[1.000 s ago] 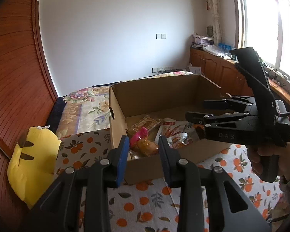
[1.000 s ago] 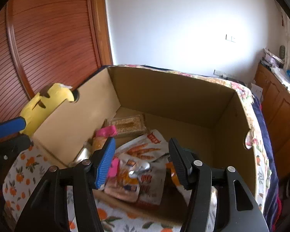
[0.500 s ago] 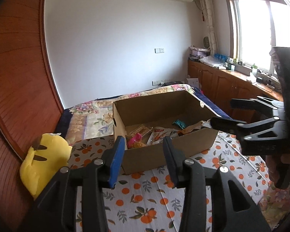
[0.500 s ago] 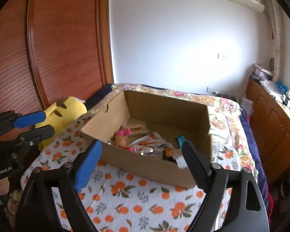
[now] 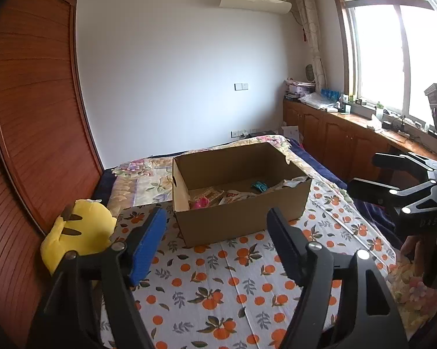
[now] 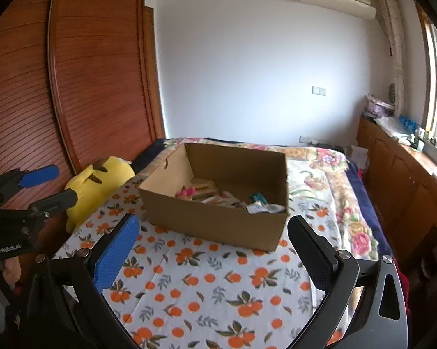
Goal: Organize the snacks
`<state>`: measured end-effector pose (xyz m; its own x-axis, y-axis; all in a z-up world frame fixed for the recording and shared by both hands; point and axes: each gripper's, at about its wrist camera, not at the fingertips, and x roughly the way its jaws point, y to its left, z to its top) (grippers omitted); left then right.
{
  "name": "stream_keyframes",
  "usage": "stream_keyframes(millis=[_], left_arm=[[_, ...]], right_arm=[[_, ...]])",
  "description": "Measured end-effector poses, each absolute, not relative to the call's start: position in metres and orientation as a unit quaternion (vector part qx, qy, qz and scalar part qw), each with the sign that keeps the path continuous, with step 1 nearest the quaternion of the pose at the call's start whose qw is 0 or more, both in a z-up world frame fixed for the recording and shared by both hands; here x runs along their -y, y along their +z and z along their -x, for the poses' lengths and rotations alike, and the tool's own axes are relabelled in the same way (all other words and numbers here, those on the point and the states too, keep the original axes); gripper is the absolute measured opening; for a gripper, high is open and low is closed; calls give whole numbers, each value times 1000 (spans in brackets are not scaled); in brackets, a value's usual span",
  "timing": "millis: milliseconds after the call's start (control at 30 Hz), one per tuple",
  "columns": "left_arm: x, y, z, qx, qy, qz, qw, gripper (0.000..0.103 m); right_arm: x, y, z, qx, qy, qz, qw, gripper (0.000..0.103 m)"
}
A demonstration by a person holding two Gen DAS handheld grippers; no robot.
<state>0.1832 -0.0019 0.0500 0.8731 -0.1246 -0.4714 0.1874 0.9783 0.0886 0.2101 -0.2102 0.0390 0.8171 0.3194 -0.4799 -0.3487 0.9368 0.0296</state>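
An open cardboard box stands on the orange-patterned bed cover. Several snack packets lie inside, among them a pink one and a teal one. My left gripper is open and empty, held back from the box's near side. My right gripper is open and empty, also well short of the box. Each gripper shows at the edge of the other's view: the right one and the left one.
A yellow plush toy lies at the bed's left edge by the wooden wardrobe. Wooden cabinets run under the window on the right. The orange-print cover spreads in front of the box.
Both grippers have pulled back and up from over the box, which now looks much smaller. Both have opened wider. Nothing is held.
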Motion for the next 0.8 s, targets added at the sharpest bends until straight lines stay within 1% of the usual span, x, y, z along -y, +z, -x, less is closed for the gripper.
stream_keyframes(millis=[67,133,167,200,500,800], left_arm=[[5,51,-177,-238,-80,-69,966,77],[8,51,-171,-237,-78,-70,966,83],[10,51,-167,-234,-78,-68,967,94],[11,52,-163,-229,-80,-65,968,103],[20,53,-131,-209,-70,-60,974,103],[27,35,-101,-209,-51,-52,975,103]], right_arm=[[213,38,-202,-246,172,28,954,103],[216,36,-195,-244,170,26,954,103],[216,35,-192,-244,168,26,955,103],[217,35,-189,-243,166,27,955,103],[228,36,-159,-231,135,19,963,103],[246,32,-125,-224,104,1,969,103]])
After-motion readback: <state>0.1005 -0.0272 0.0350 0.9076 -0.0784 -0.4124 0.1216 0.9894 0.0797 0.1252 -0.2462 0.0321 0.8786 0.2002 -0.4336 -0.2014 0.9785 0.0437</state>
